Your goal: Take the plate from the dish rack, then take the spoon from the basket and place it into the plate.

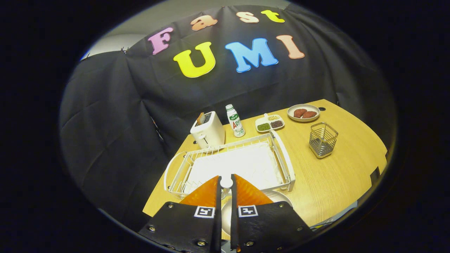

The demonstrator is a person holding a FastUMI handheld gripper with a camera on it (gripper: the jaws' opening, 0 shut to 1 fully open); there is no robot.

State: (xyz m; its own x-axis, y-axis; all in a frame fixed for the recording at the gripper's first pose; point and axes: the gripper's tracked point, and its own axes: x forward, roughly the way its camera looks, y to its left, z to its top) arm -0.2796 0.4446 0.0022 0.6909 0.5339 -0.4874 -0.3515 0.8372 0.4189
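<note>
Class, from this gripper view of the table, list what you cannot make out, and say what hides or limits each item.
- Plate, gripper view: mostly covered by the gripper and its fingers.
- Spoon: a white handle end shows between the fingers; its bowl is hidden below them.
- Basket: too small to tell what lies inside.
- Dish rack: near edge hidden behind the fingers.
- Toaster: what sits in its slot is too small.

On the wooden worktop (pixel 337 182) we see a white toaster (pixel 208 131), a drink bottle (pixel 235 121), a divided tray of beans (pixel 269 123) and a bowl of meat (pixel 303 112).
</note>
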